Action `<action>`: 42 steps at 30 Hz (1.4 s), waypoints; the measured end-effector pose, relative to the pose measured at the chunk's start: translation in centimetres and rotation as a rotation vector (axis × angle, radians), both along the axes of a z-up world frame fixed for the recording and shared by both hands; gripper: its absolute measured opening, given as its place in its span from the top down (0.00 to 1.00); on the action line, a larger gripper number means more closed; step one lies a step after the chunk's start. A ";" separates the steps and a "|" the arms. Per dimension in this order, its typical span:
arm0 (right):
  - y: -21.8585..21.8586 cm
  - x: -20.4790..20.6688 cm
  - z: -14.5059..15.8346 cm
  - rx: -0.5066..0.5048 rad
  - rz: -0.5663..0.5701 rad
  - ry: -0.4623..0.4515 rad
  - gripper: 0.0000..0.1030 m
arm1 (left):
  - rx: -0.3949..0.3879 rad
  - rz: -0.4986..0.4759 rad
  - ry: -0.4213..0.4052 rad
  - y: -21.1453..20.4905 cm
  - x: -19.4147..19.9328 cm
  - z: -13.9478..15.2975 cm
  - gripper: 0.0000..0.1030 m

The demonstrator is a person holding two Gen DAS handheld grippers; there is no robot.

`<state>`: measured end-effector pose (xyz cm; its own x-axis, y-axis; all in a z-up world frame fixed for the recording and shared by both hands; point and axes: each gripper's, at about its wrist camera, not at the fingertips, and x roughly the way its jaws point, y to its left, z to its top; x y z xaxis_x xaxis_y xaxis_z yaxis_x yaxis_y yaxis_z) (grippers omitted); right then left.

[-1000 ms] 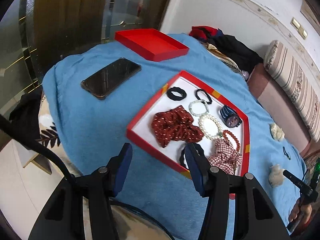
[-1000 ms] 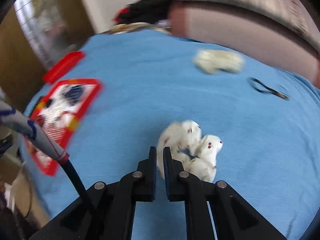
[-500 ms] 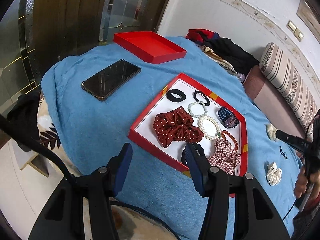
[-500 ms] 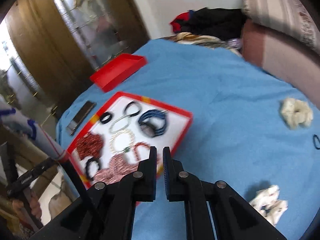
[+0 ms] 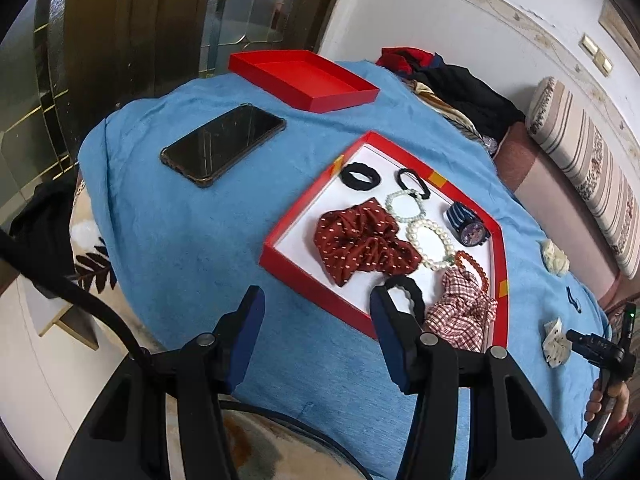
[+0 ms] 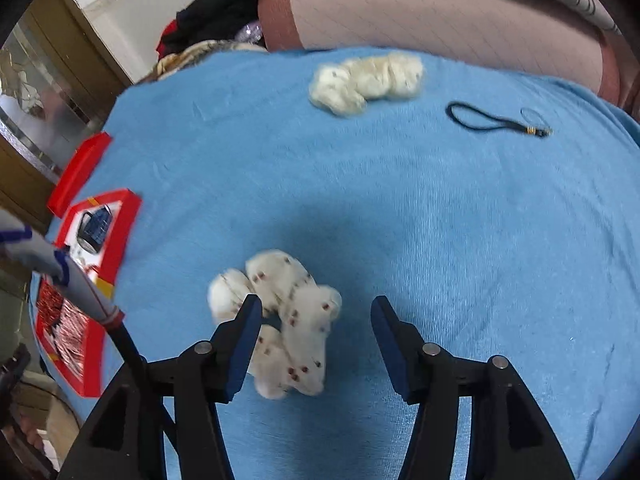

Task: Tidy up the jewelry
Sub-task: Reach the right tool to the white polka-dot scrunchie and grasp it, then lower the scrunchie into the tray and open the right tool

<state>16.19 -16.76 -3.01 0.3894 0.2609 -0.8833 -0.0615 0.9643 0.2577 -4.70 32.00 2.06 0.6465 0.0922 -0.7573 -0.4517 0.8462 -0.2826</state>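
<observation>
the white scrunchie with dark red dots (image 6: 288, 320) lay on the blue cloth (image 6: 400, 208) just ahead of the right hand-held gripper (image 6: 316, 316), partly between its fingers and closer to the left one, which overlapped its edge; the jaws had just been opening and stood apart, pads pressing on nothing. further ahead of that hand-held gripper sat a cream fluffy scrunchie (image 6: 368, 82), and ahead to the right a thin black cord loop (image 6: 496, 122). off to its left lay the red tray (image 6: 90, 264) with the jewelry, motion-blurred in this view. in the left wrist view the left hand-held gripper (image 5: 316, 308) hung with its jaws apart and empty above the near edge of the red tray (image 5: 308, 276), its right finger overlapping a black hair tie (image 5: 412, 292). ahead of it inside the tray lay a dark red dotted scrunchie (image 5: 360, 240), a checked scrunchie (image 5: 464, 312), a pearl bracelet (image 5: 432, 240), a pale bead bracelet (image 5: 404, 206), a red bead bracelet (image 5: 476, 266), a blue watch (image 5: 468, 226) and two more black hair ties (image 5: 360, 176). beyond the tray to the left lay a phone (image 5: 224, 144), and farther ahead a red lid (image 5: 304, 78). far right, a person's hand (image 5: 608, 396) gripped the other tool beside the dotted scrunchie.
</observation>
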 end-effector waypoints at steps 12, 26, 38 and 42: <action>3.8 -1.0 2.3 0.038 0.129 -0.073 0.88 | 0.014 -0.010 0.004 -1.1 0.2 0.2 0.48; 23.7 2.5 7.1 0.239 0.434 -0.124 0.88 | -0.031 0.024 -0.017 0.6 -0.6 0.0 0.48; 30.3 2.5 6.4 0.053 0.533 -0.203 0.39 | -0.045 0.052 -0.043 1.9 -2.3 0.9 0.48; 21.0 -2.2 7.1 0.041 0.487 -0.191 0.34 | -0.045 0.040 -0.046 1.5 -2.8 1.5 0.48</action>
